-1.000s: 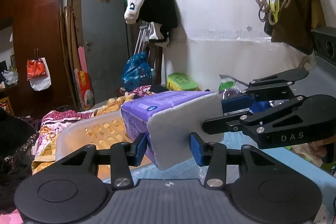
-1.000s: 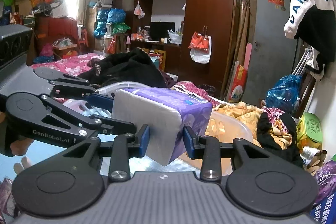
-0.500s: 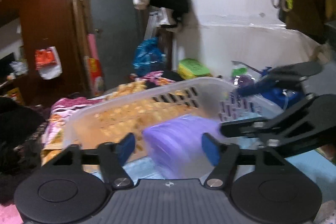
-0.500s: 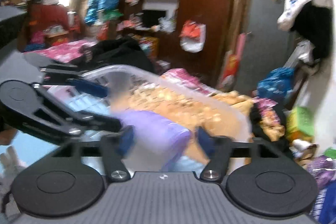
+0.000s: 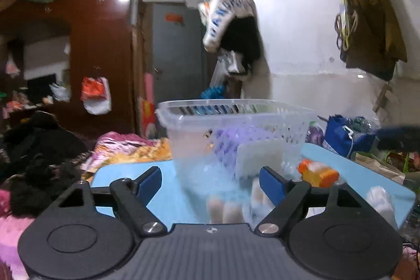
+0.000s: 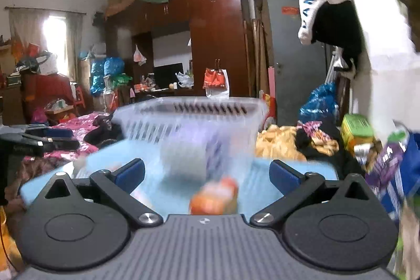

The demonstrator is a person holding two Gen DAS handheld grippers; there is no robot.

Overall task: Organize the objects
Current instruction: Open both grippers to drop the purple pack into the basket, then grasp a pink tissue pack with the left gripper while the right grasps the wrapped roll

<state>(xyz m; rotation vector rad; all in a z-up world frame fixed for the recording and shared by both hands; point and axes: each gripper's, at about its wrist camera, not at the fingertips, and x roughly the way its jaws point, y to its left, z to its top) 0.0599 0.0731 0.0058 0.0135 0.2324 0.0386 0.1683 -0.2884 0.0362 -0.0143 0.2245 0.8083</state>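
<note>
A clear plastic basket [image 5: 236, 109] stands on the light blue table [image 5: 126, 175]. Through its slotted wall I see the purple and white pack [image 5: 252, 151] lying inside. My left gripper [image 5: 210, 181] is back from the basket, its jaws opening with nothing between them. In the right wrist view the same basket [image 6: 194, 106] holds the pack [image 6: 189, 159], blurred. My right gripper [image 6: 207, 173] is likewise opening wide and empty. An orange bottle [image 6: 214, 197] lies on the table just ahead of it, also visible as the orange bottle [image 5: 317, 172] right of the basket.
Blurred pale items [image 5: 228, 209] lie near the table's front edge and a white one [image 5: 380, 201] at its right. A blue bag [image 5: 344, 138] and a green box [image 6: 357, 127] sit by the wall. Piled clothes [image 5: 39, 148] lie to the left.
Both grippers let go of the purple pack, which dropped into the basket. Both then opened wide and drew back and down, so the basket now stands farther ahead.
</note>
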